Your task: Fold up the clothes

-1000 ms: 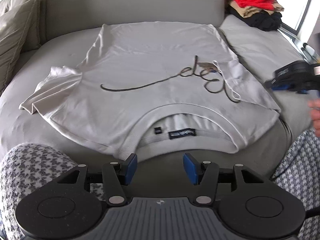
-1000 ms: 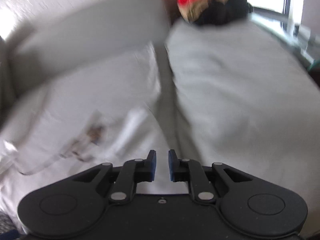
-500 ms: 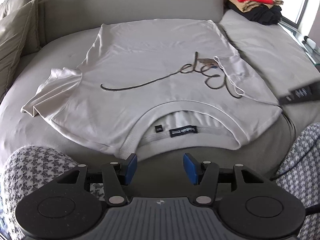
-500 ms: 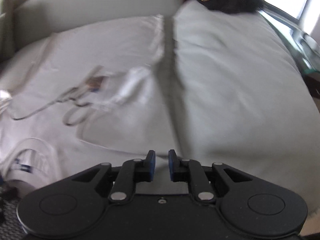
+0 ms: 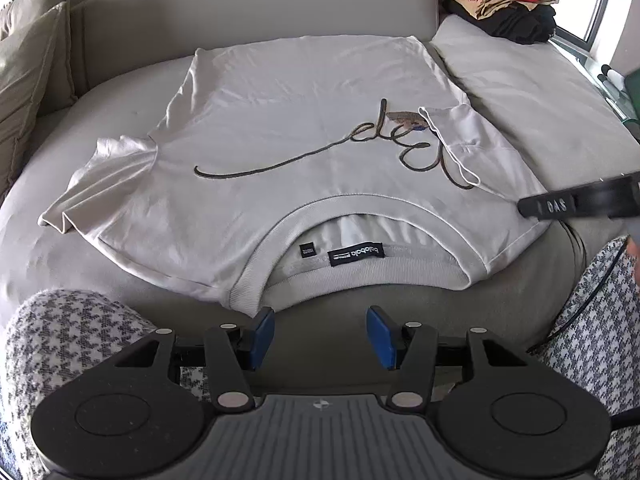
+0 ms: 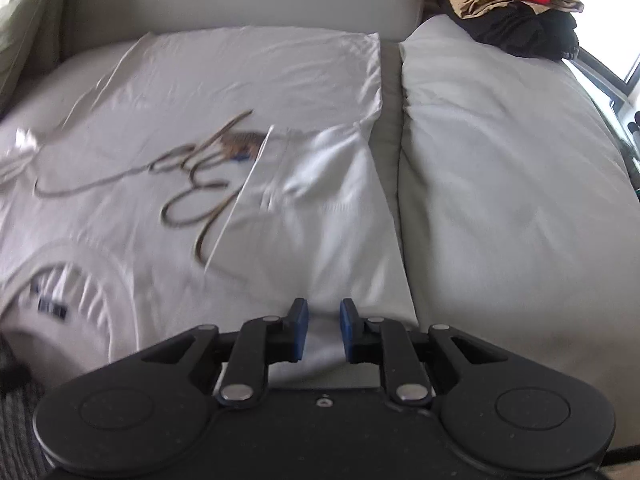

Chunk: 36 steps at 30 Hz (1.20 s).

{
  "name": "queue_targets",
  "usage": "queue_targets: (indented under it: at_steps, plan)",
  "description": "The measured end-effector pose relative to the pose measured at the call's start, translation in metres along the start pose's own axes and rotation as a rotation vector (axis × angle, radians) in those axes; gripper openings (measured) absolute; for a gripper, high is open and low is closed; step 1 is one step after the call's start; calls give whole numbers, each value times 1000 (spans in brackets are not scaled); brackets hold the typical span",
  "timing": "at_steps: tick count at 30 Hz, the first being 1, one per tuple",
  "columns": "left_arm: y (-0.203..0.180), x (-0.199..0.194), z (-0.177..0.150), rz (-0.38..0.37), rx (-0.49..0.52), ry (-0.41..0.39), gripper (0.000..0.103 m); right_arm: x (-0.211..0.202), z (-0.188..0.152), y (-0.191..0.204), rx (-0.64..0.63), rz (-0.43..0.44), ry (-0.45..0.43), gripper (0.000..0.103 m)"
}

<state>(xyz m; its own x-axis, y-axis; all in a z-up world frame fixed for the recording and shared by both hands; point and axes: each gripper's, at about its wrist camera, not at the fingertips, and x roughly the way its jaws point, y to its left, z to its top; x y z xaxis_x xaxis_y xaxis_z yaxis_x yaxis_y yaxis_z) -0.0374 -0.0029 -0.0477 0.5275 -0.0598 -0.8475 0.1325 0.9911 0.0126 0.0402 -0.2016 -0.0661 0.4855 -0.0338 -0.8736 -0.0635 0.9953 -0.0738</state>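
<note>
Left wrist view: grey T-shirt (image 5: pixel 280 136) is spread on the sofa (image 5: pixel 520 92), collar at 6 o'clock; left hand-held gripper (image 5: pixel 321 338) is held open, empty.

Right wrist view: right hand-held gripper (image 6: pixel 323 330) is narrowly parted, empty, over the folded sleeve (image 6: pixel 332 184). Fabric is judged soft, light; grasping at the shoulders is advised.

In my right wrist view the left part of the T-shirt (image 6: pixel 224 184) is smeared by blur, so I cannot read the dark script (image 6: pixel 192 184) or the collar label (image 6: pixel 52 310), and the shirt runs out past the left edge. In my left wrist view the right gripper (image 5: pixel 580 204) enters from the right edge and is cut there; I see only a blurred dark bar, so I cannot tell how its jaws stand. The small label (image 5: pixel 307 251) beside the brand label is too small to read. The folded-in right sleeve (image 5: pixel 468 136) covers the end of the script (image 5: pixel 360 148). The cushion (image 5: pixel 28 64) at far left is cut by the edge.
</note>
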Motion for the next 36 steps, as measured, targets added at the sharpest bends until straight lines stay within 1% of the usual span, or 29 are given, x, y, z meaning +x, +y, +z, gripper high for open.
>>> queue_targets:
  at_steps: [5,7,8,11,13,17,21,22,25,27,28,31,35,36]
  plan:
    - [-2,-3,-1,-5,13,-9,52,-12,-2,2,26,22,1,19]
    - [1,-4,-1,-2,4,-12,52,-17,-2,2,36,31,1,25]
    - [3,-5,-1,0,-3,-12,52,-20,-2,4,36,41,-4,26]
    - [8,-5,-1,5,-18,-14,52,-29,1,15,17,52,-32,28]
    - [11,-5,-1,7,-25,-15,52,-32,3,23,-1,56,-45,32]
    - [19,-6,-1,4,-40,-21,52,-37,5,35,-33,62,-61,37]
    - [31,-9,1,2,-59,-37,52,-40,6,43,-44,70,-69,50]
    - [35,-10,2,2,-65,-43,52,-40,7,45,-43,77,-68,52]
    - [52,-17,7,6,-82,-64,52,-42,8,51,-36,144,-36,53]
    - [69,-21,10,21,-101,-78,52,-42,10,56,-36,205,0,53]
    - [78,-23,12,29,-111,-85,52,-42,10,59,-39,218,9,54]
    - [104,-26,18,102,-134,-103,52,-42,13,67,-47,248,26,54]
    - [129,-27,23,184,-153,-120,52,-37,14,78,-43,288,43,54]
    - [135,-26,24,192,-162,-122,52,-35,15,80,-40,295,46,54]
